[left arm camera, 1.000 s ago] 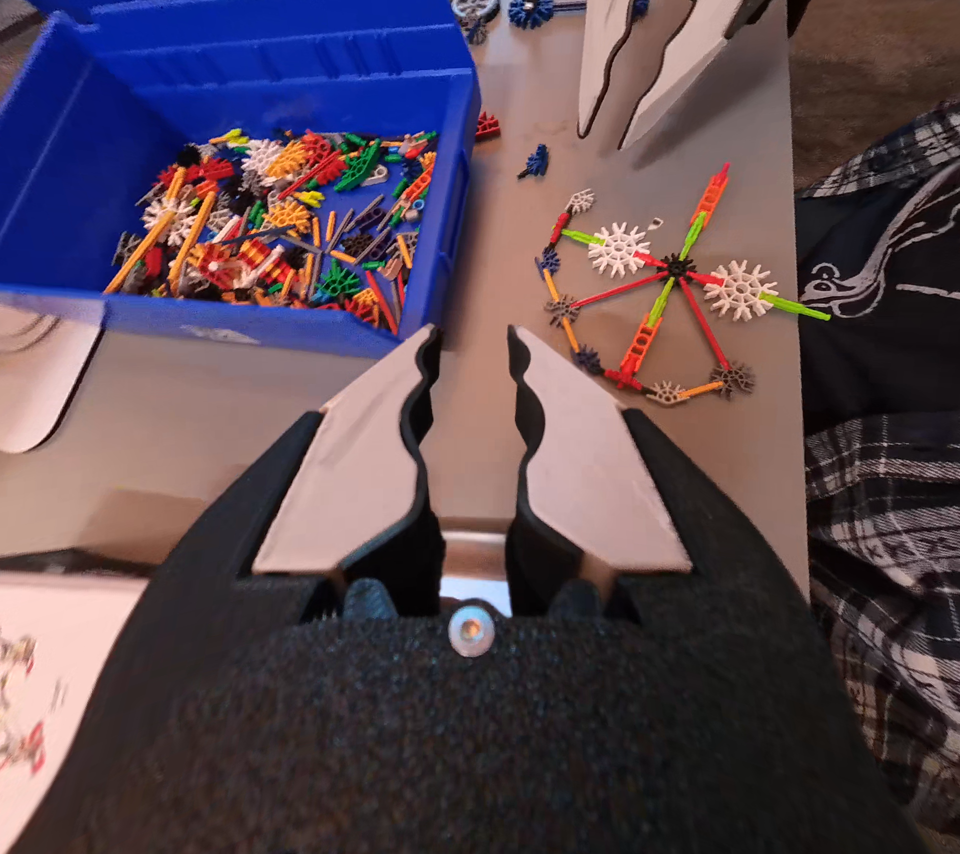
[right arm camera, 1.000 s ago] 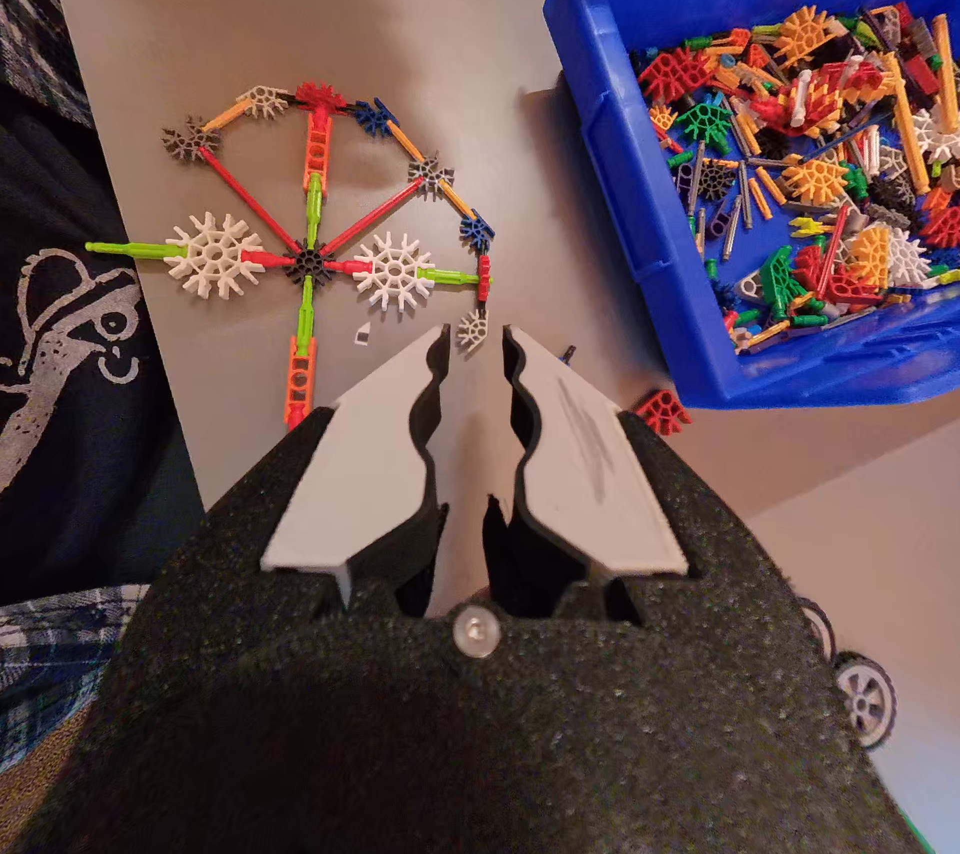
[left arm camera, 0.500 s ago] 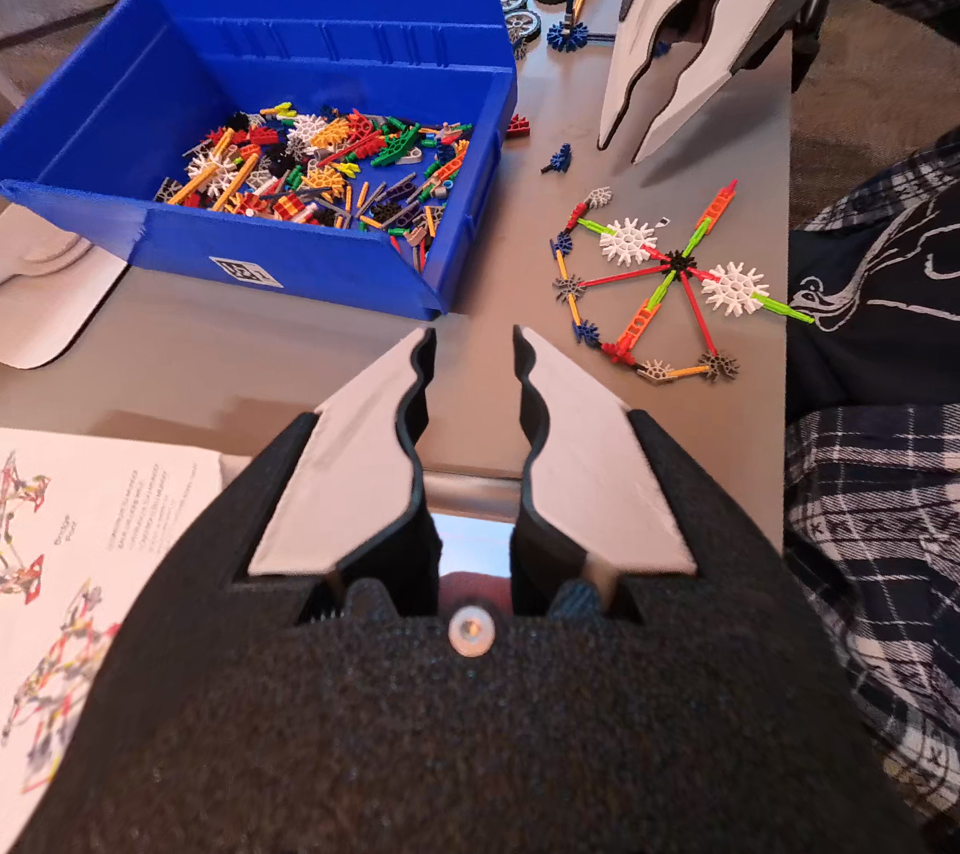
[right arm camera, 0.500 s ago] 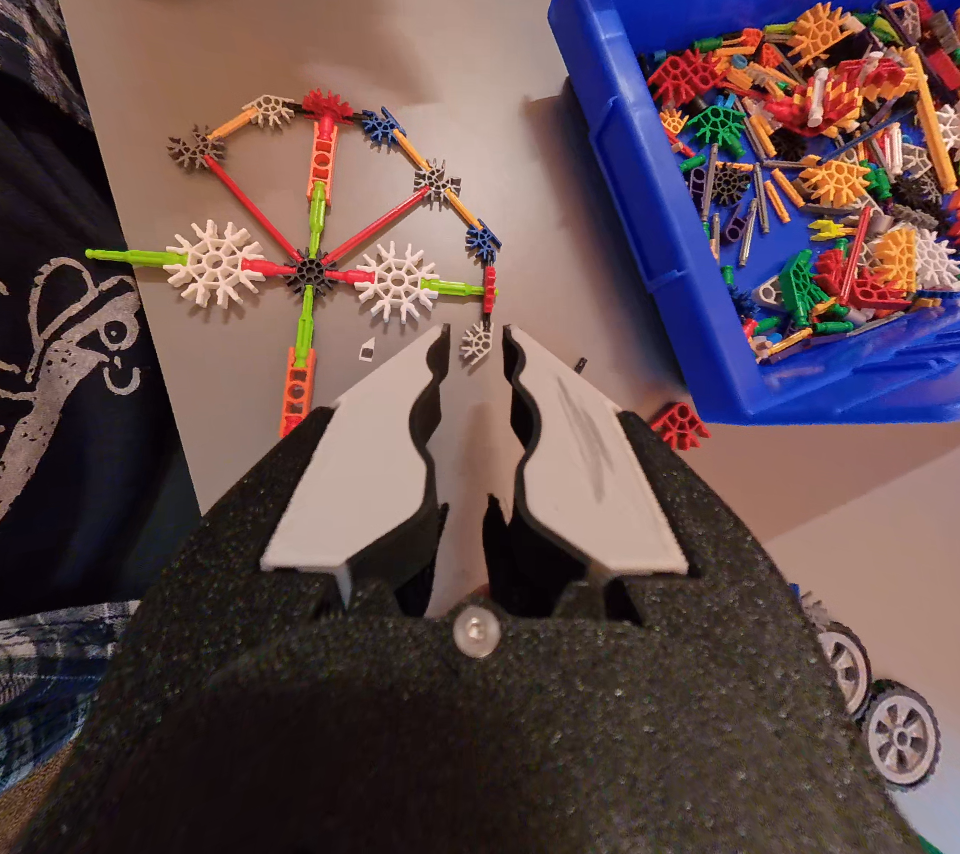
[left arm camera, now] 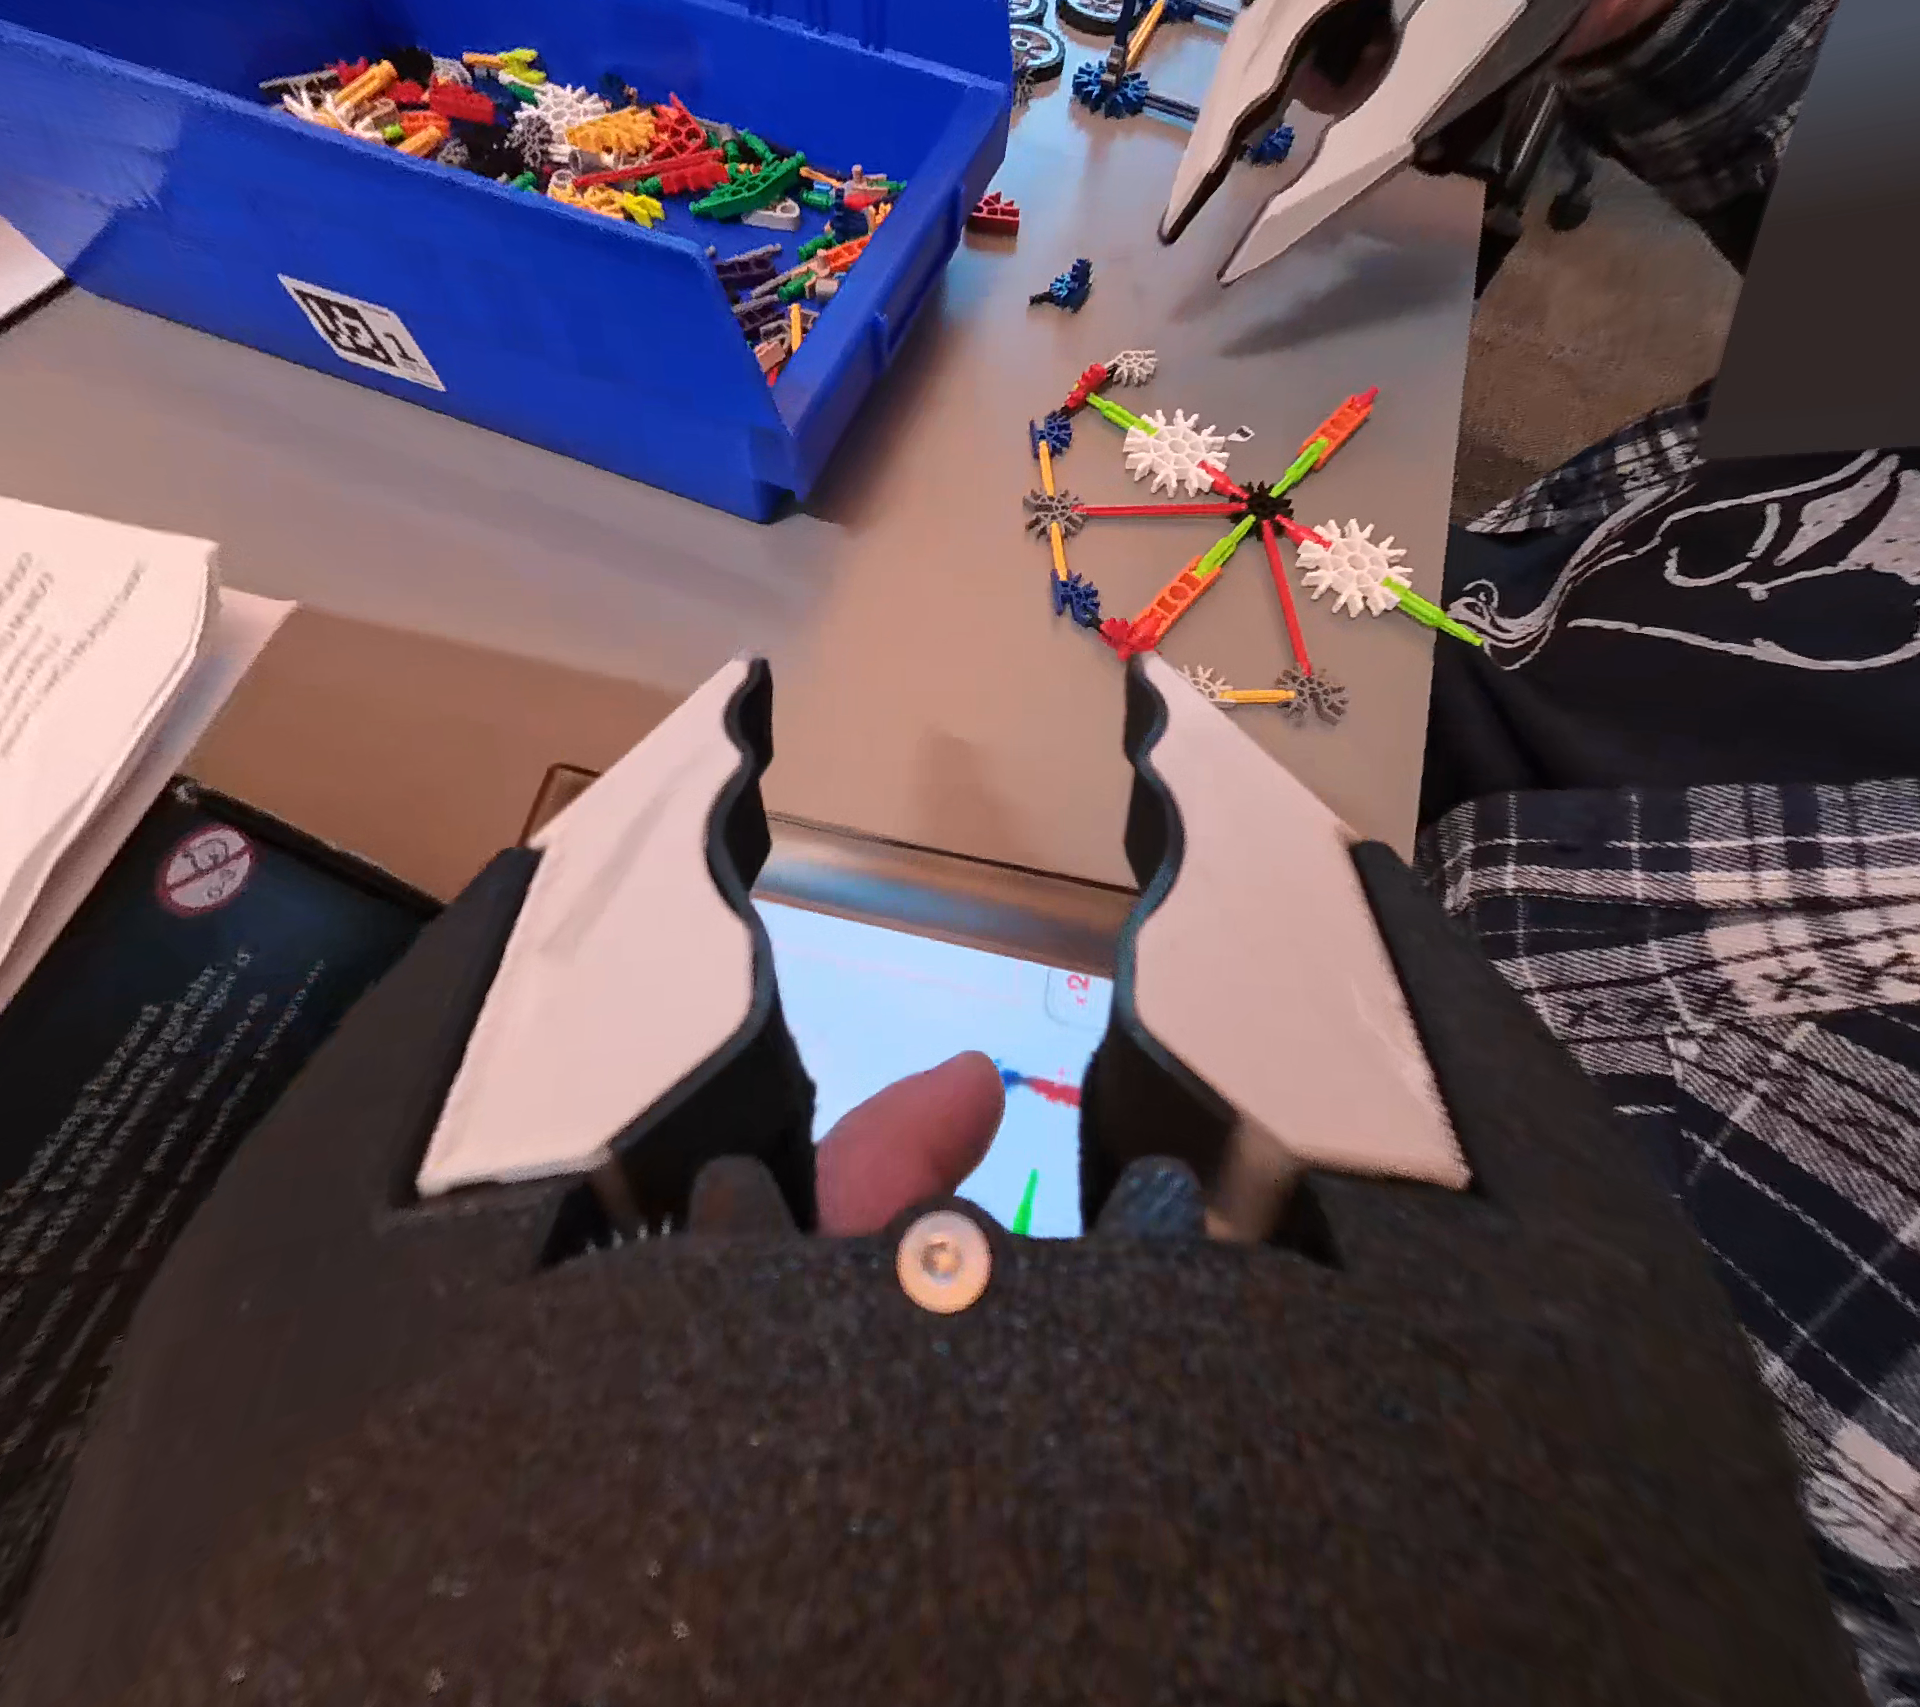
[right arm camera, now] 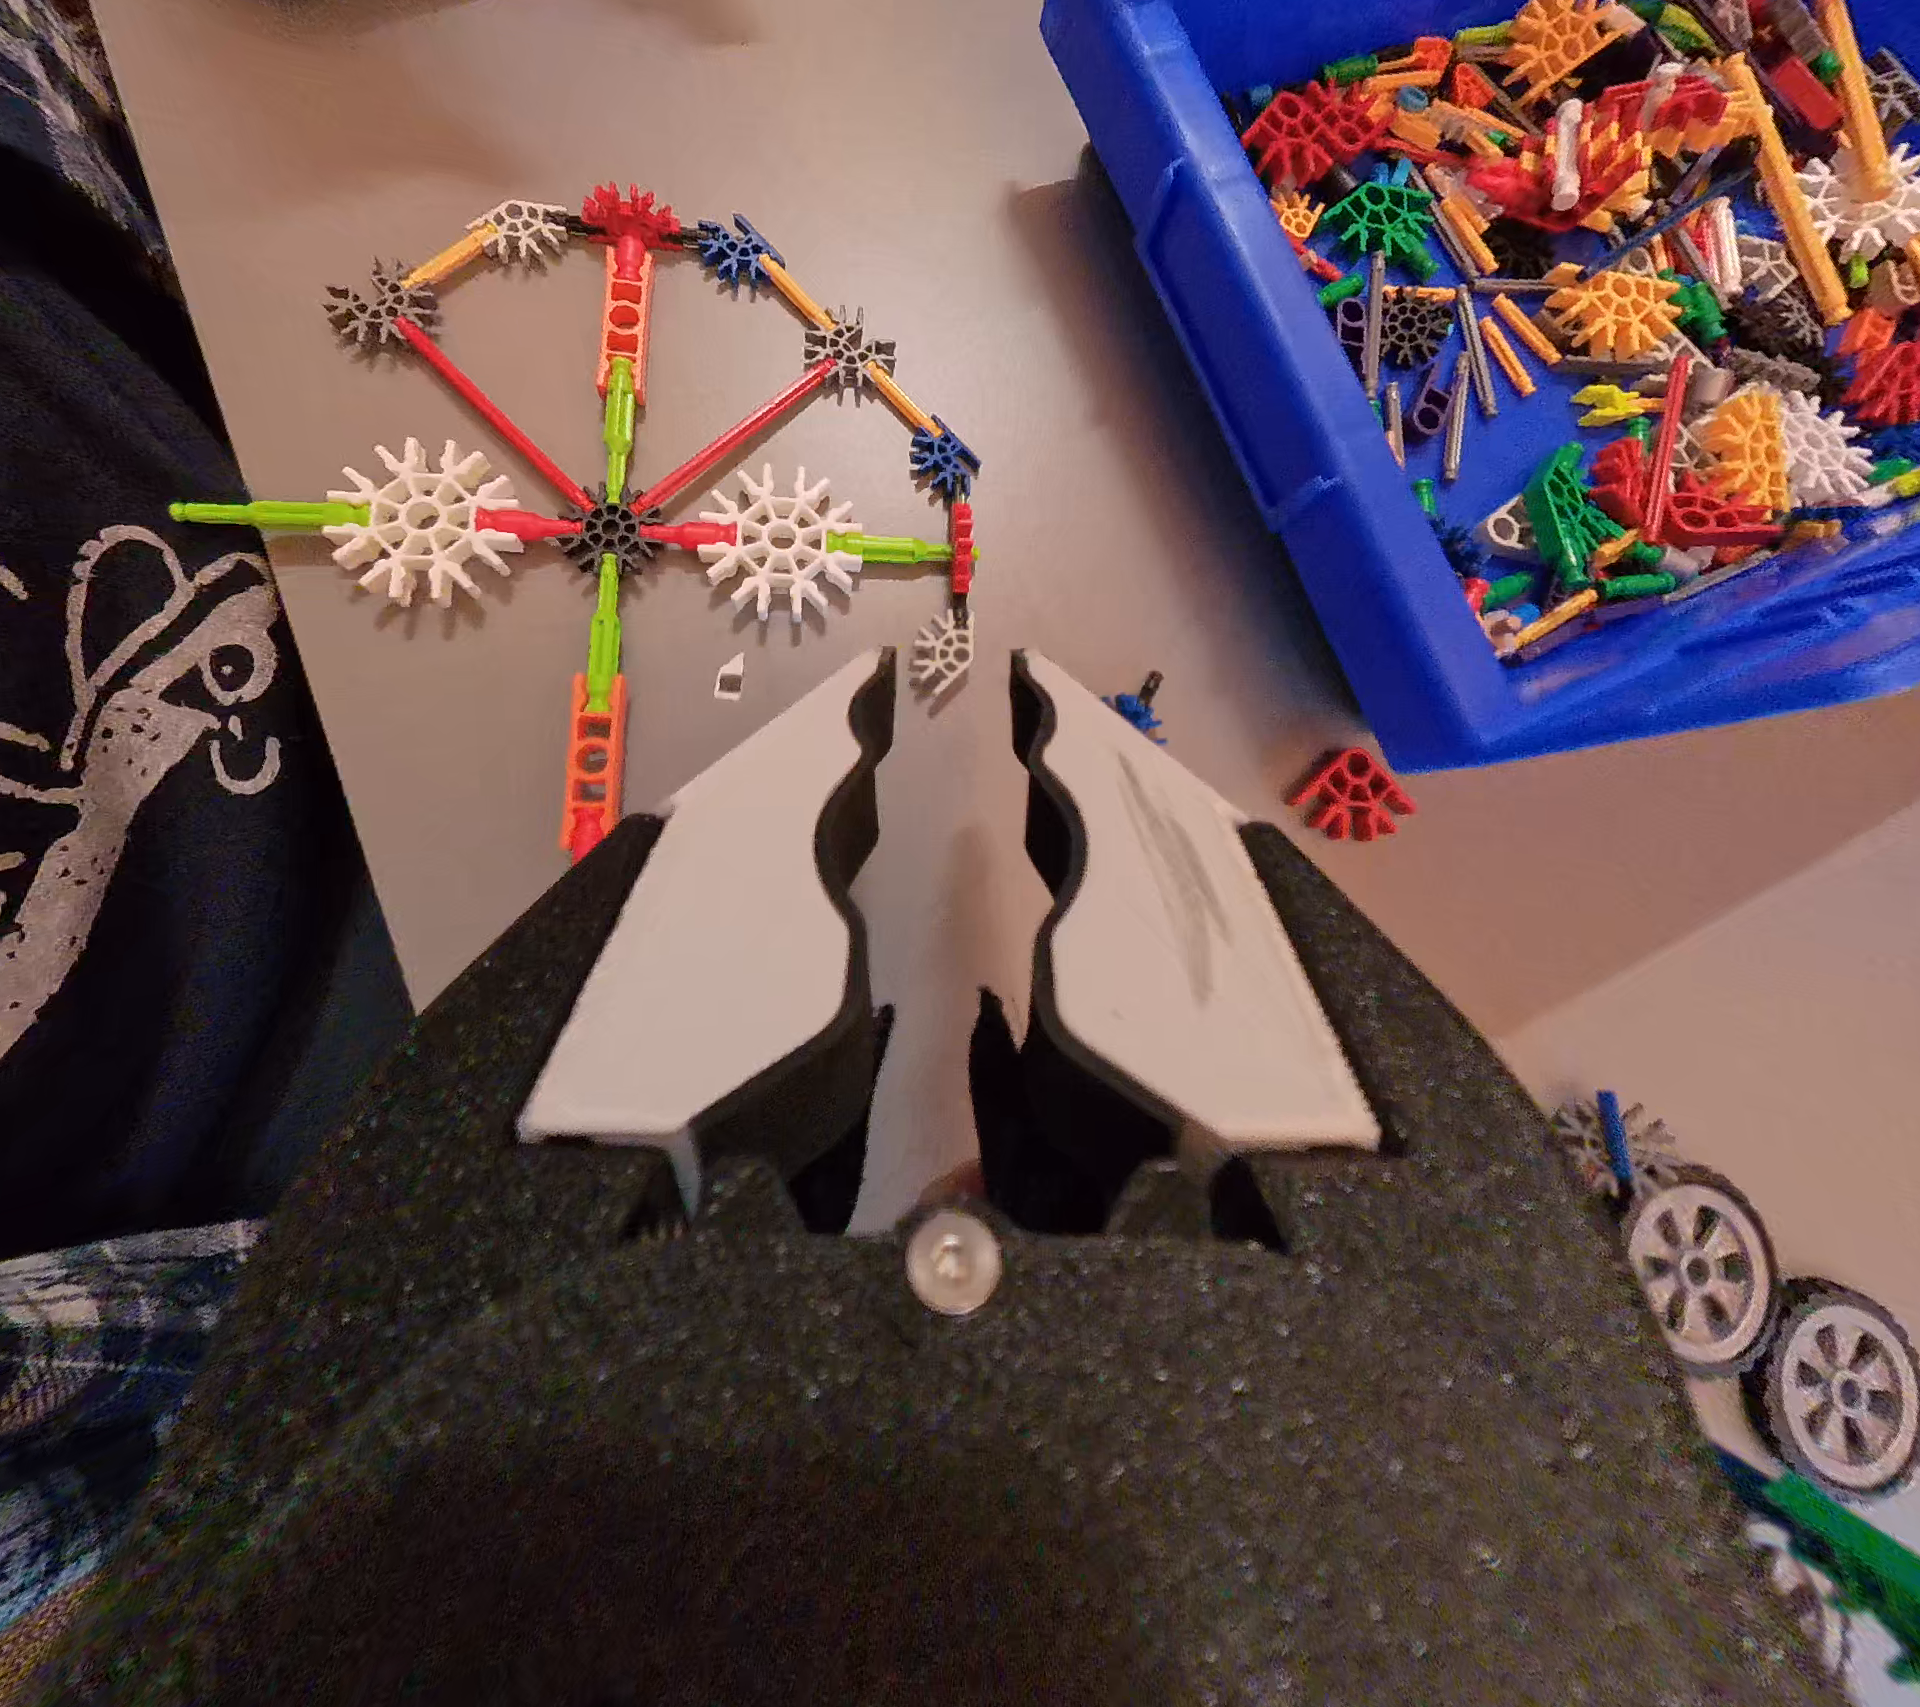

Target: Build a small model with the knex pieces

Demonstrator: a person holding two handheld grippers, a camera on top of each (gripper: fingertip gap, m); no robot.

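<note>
the left tool (left arm camera: 940,681) hung with its jaws wide apart and empty over the near edge of the tabletop (left arm camera: 914,577), above a lit screen (left arm camera: 914,992). the right tool (right arm camera: 951,670) hovered low, jaws slightly parted and empty, tips just beside the grey-white connector (right arm camera: 943,651) ending the flat rod-and-connector wheel (right arm camera: 613,527). the blue bin (right arm camera: 1226,369) of loose pieces sat near. any grip there would want a square, gentle approach, so the wheel stays flat.

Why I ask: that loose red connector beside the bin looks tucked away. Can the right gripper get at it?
Probably yes: the red connector lies alone on the table, clear of the blue bin, beside the open, empty right gripper.
</note>
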